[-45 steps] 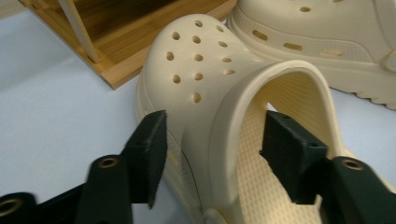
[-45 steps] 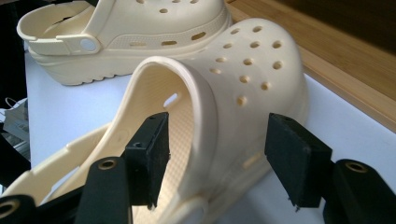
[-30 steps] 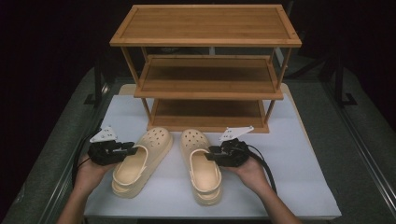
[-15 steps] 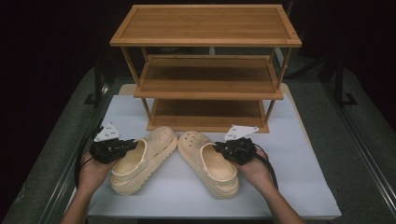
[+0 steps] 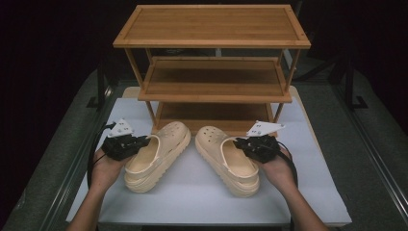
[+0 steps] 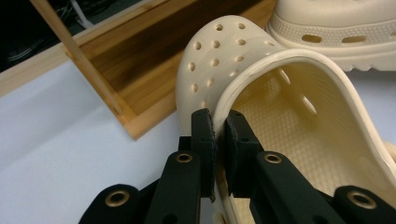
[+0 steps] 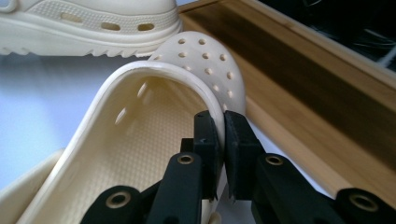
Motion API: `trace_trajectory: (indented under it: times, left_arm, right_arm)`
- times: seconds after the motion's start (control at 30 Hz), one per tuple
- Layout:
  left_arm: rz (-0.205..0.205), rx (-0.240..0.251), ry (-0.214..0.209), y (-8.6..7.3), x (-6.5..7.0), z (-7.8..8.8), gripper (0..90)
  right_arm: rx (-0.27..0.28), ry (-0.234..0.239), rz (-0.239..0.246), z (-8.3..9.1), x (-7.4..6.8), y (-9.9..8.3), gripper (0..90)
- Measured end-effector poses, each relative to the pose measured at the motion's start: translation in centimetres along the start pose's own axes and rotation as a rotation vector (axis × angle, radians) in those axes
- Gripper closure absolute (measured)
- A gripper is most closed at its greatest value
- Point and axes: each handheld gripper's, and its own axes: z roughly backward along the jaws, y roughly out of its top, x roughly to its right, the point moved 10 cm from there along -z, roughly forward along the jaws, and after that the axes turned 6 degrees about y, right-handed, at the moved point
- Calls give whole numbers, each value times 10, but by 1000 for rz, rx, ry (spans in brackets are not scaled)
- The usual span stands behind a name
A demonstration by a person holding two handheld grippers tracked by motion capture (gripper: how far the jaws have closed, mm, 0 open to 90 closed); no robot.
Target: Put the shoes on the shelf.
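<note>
Both cream clogs, left clog (image 5: 156, 154) and right clog (image 5: 228, 159), have just been clamped by the left gripper (image 6: 219, 135) and right gripper (image 7: 223, 135) and lifted slightly before the wooden rack (image 5: 211, 91), mid-table; shelving is judged imminent.

White table top (image 5: 202, 192) on grey floor (image 5: 62, 144) — dark room — wooden rack (image 5: 211, 53).

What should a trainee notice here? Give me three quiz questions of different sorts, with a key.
1. True or false: the left tool is shut on the left clog's rim.
2. The rack has how many shelves: A two, B three, C four?
3. Fill in: the right tool grips the right clog at its ___ edge.

Key: 1 true; 2 B; 3 outer (the side away from the other clog).
</note>
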Motion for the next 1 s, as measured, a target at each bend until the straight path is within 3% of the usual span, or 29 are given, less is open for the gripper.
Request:
trace_trajectory:
  times: [0.3,0.47,0.93,1.0]
  left_arm:
    - [-3,1,-2,20,0,-23,837]
    - [-3,0,-2,28,0,-34,837]
    - [-18,6,51,57,0,-78,837]
    - [-15,8,62,62,2,-91,837]
  right_arm:
    - [19,-63,-44,9,35,2,838]
    - [24,-78,-59,7,47,4,838]
    - [24,-146,-105,-16,88,9,837]
    - [23,-158,-104,-19,94,11,837]
